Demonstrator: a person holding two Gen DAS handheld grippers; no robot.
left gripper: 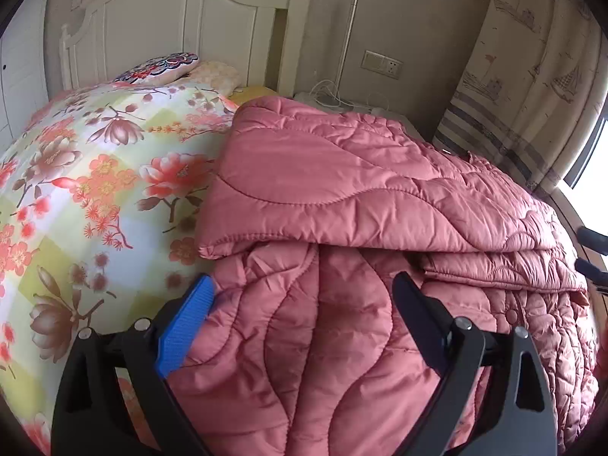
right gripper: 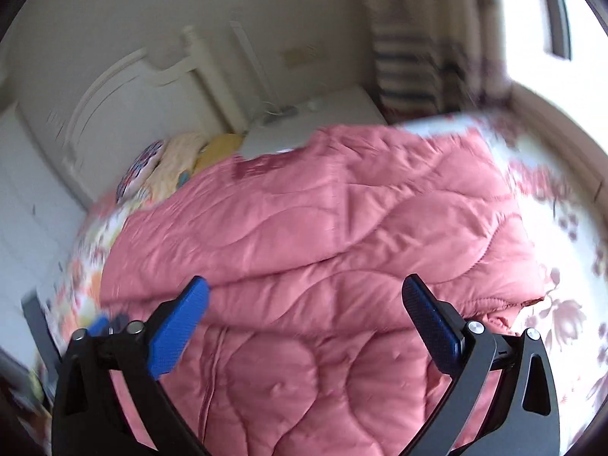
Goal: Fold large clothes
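Left wrist view: hovering with fingers spread, left gripper (left gripper: 304, 288) over pink quilted coat (left gripper: 342, 197), floral bedspread (left gripper: 95, 190) at nine o'clock; right gripper (right gripper: 307, 296) likewise gaping, pinching nothing

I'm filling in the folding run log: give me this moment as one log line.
item: pink quilted coat, partly folded on floral bedspread | left gripper: open, over coat | right gripper: open, over coat | holding: nothing

floral bedspread (left gripper: 95, 174), white headboard (left gripper: 171, 19), sailboat curtain (left gripper: 532, 57)
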